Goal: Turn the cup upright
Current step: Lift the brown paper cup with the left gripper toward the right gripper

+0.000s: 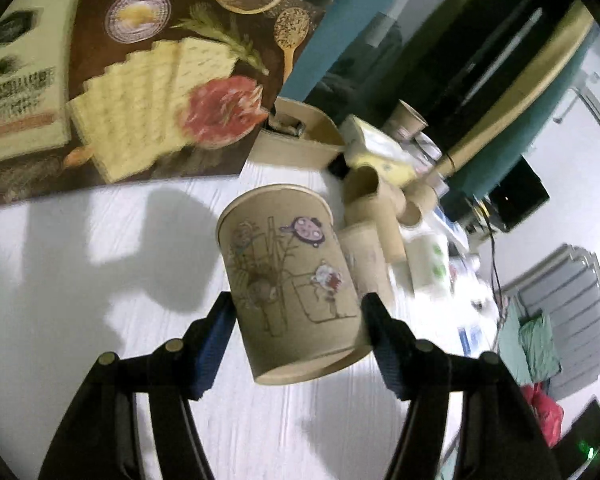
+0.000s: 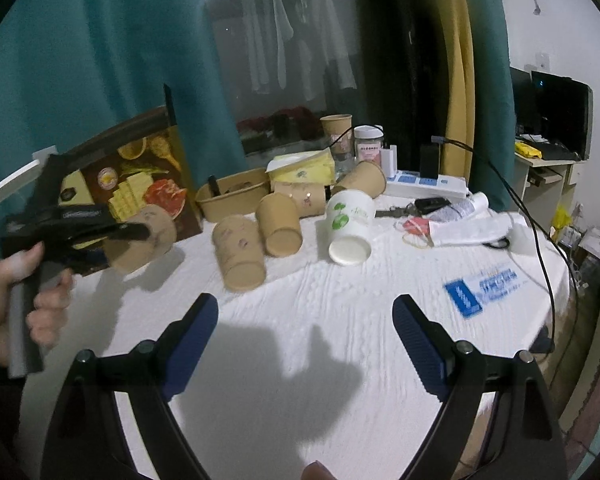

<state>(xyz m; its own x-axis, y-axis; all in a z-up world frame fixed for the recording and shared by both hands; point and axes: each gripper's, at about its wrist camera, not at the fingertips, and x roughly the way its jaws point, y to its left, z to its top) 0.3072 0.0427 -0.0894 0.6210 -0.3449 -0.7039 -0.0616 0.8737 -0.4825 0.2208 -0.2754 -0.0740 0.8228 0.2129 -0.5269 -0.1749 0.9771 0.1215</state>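
Left gripper (image 1: pixel 298 312) clamped on brown paper cup (image 1: pixel 288 276), cartoon print on its side, lifted tilted above the white table (image 1: pixel 80 300). Right gripper (image 2: pixel 305 336) wide open, empty, above bare tabletop.

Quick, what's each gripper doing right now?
Left gripper: shut on a brown cup, lifted off the table.
Right gripper: open, holding nothing.

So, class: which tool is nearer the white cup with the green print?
Right. The right tool hovers open in front of the white cup; the left tool grips a brown cup farther away.
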